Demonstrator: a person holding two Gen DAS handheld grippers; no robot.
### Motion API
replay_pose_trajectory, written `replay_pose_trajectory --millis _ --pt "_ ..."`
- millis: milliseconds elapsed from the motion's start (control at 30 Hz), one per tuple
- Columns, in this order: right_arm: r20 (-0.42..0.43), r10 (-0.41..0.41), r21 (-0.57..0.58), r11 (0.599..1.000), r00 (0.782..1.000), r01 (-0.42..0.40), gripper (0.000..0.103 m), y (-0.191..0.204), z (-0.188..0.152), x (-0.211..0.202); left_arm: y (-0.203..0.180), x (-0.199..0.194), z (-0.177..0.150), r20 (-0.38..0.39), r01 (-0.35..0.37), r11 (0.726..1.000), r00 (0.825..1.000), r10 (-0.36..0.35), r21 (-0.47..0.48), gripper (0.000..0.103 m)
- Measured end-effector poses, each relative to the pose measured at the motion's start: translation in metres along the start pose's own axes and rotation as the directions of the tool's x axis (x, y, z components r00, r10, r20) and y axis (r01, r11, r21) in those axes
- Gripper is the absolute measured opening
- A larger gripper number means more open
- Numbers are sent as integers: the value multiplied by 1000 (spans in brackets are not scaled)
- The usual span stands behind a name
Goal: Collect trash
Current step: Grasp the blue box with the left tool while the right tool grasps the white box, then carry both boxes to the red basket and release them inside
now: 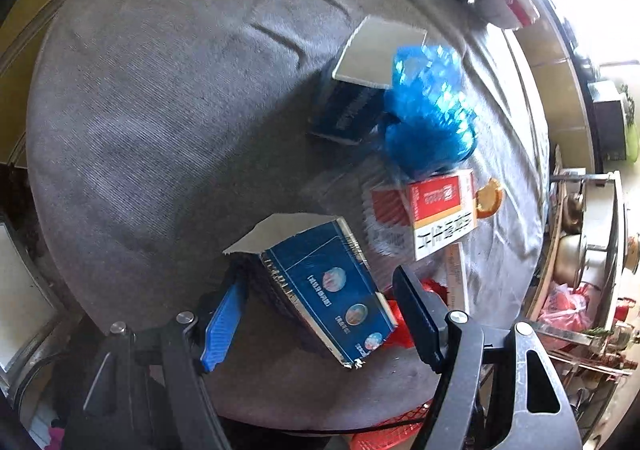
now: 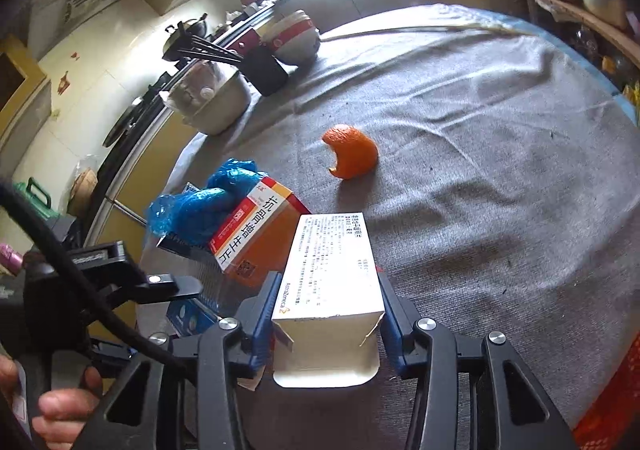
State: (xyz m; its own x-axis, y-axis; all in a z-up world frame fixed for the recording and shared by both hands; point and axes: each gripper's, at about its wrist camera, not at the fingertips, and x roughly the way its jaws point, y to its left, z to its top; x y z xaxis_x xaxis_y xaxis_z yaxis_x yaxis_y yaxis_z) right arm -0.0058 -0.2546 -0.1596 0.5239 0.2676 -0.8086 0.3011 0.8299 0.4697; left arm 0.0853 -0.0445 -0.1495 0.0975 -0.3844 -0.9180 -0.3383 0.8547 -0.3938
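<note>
In the left wrist view, my left gripper (image 1: 320, 314) has an opened blue carton (image 1: 320, 290) between its fingers, above the grey-clothed table (image 1: 140, 110). Beyond it lie a red-and-white medicine box (image 1: 436, 210), a crumpled blue plastic bag (image 1: 428, 114), a second blue carton (image 1: 352, 106) and an orange peel (image 1: 489, 197). In the right wrist view, my right gripper (image 2: 328, 310) is shut on a white carton (image 2: 330, 282). The orange peel (image 2: 352, 150), the red-and-white box (image 2: 256, 234) and the blue bag (image 2: 200, 202) lie ahead and to the left.
A metal pot (image 2: 212, 98), a black holder with chopsticks (image 2: 260, 68) and a red-and-white bowl (image 2: 294, 34) stand at the table's far left edge. A red mesh basket (image 1: 384, 434) sits below the table's near edge. Shelves with cookware (image 1: 580, 242) are to the right.
</note>
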Motion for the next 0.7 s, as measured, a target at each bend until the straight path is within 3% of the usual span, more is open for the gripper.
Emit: replay_pose_trajectory --millis 167,433,700 --pt "39 1 -45 999 999 0 48 3 -4 -12 4 9 -8 5 25 1000 1000 -25 -13 74" --pt "123 3 -60 998 992 5 48 -6 -16 -46 3 -2 -19 42 29 997 999 -32 69 56" --pt "178 -32 -64 997 984 44 48 -23 -34 -75 3 -17 -48 93 26 989 995 -40 148 53"
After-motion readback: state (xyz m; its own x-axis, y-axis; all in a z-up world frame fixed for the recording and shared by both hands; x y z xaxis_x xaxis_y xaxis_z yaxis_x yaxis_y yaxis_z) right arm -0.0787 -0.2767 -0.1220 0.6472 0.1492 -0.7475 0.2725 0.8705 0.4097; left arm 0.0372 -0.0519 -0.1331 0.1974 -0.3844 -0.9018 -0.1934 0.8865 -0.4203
